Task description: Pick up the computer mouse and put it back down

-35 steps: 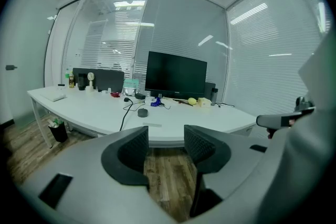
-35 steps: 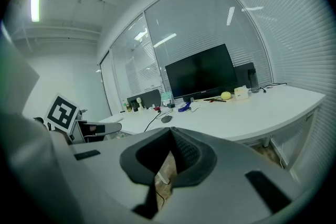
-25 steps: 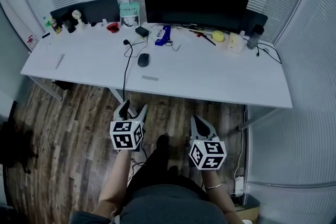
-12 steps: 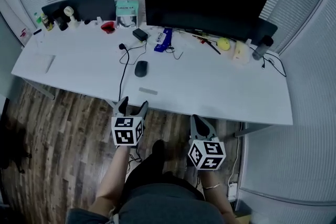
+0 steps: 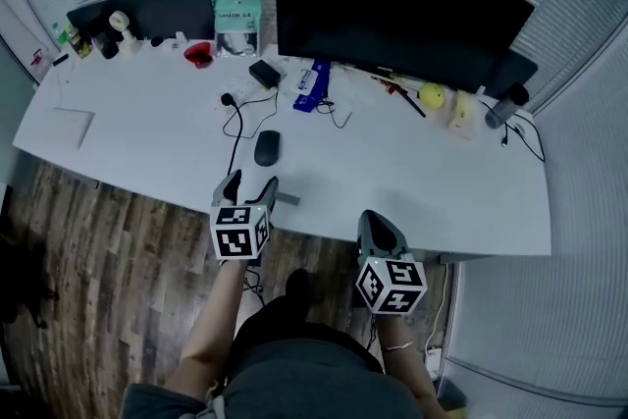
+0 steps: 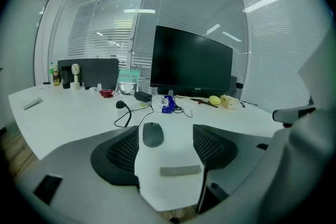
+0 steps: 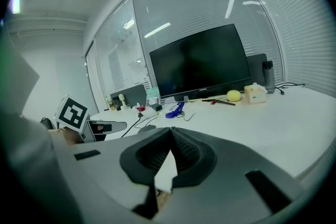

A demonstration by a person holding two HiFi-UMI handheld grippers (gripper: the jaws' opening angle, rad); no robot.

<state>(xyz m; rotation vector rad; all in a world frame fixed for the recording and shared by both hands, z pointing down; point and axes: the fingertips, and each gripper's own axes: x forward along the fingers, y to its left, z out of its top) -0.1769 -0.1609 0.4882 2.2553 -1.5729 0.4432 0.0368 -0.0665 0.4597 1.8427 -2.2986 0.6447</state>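
A dark grey computer mouse [image 5: 267, 147] lies on the white desk [image 5: 422, 182], a little in from the front edge. My left gripper [image 5: 248, 186] hovers over that edge just short of the mouse and points at it. Its jaws are open and have just been opening wider, with nothing between them. In the left gripper view the mouse [image 6: 153, 134] shows beyond the gap of the left gripper [image 6: 165, 147]. My right gripper [image 5: 373, 221] is at the desk's front edge further right. In the right gripper view the right gripper [image 7: 169, 136] has its pads touching and nothing in them.
A small grey bar [image 5: 287, 199] lies by the left jaws. A black cable [image 5: 234, 125] runs left of the mouse. Behind stand a large black monitor [image 5: 392, 5], a blue object [image 5: 309, 78], a yellow ball [image 5: 432, 95], a red bowl [image 5: 198, 54] and a bottle [image 5: 500, 108].
Both grippers have moved forward from over the wooden floor to the desk's front edge. The left one is now close to the mouse. The mouse has not moved on the desk.
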